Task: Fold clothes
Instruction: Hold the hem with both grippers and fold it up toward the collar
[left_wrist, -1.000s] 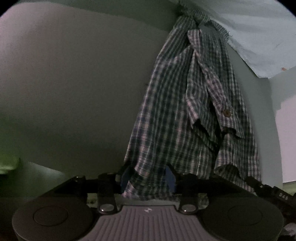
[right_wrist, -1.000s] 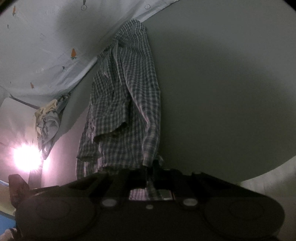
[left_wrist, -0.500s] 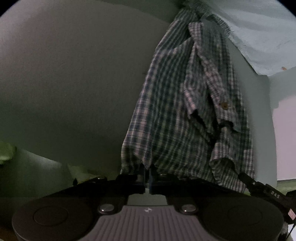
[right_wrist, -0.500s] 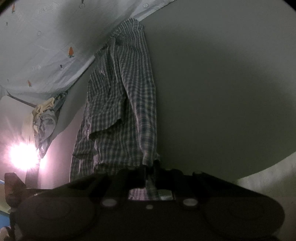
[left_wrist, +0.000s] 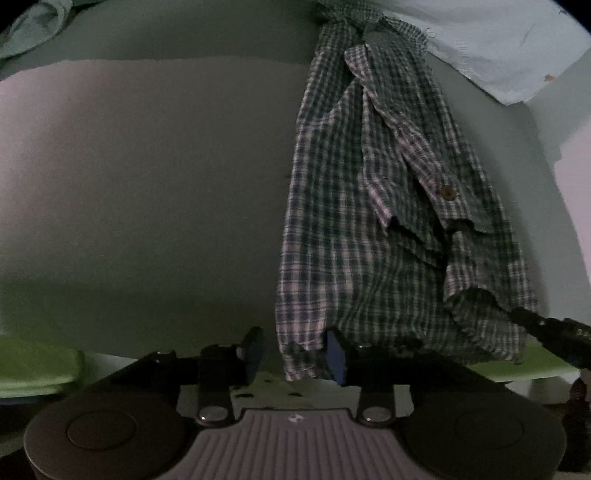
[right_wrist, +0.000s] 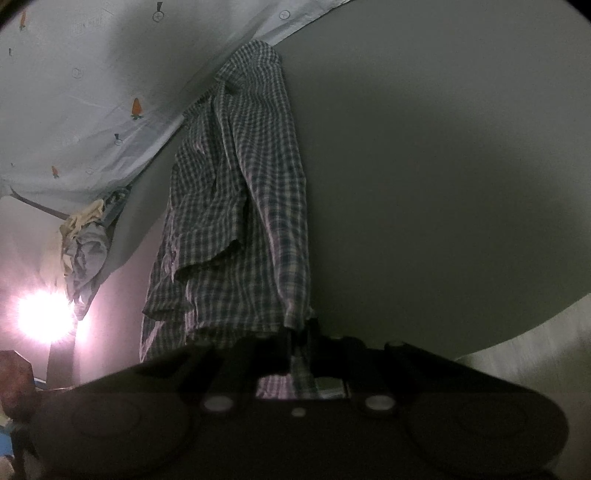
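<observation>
The left tongs (left_wrist: 295, 350) are spreading apart: the corner of the plaid shirt (left_wrist: 369, 221) hangs between the two fingers, lying against the blue pad of the right-hand finger (left_wrist: 336, 356) while the left-hand finger (left_wrist: 253, 349) stands clear of the cloth, so nothing is pinched there. From that corner the shirt stretches straight ahead of the left tongs, rumpled, with a brown button (left_wrist: 447, 192) on its folded placket ahead and to the right. The right tongs (right_wrist: 299, 343) are closed tightly on a narrow edge of the plaid shirt (right_wrist: 240, 206), which runs from between the dark fingers forward and away in a long, drooping band. Ahead and to the left of the right tongs lies a pale blue cloth with small carrot prints (right_wrist: 92, 92), and the far end of the shirt reaches its edge. A crumpled heap of light garments (right_wrist: 85, 247) sits to the left of the right tongs, beside a glaring lamp (right_wrist: 44, 314). The shirt rests on a plain grey surface (left_wrist: 147, 184), whose kind I cannot tell.
</observation>
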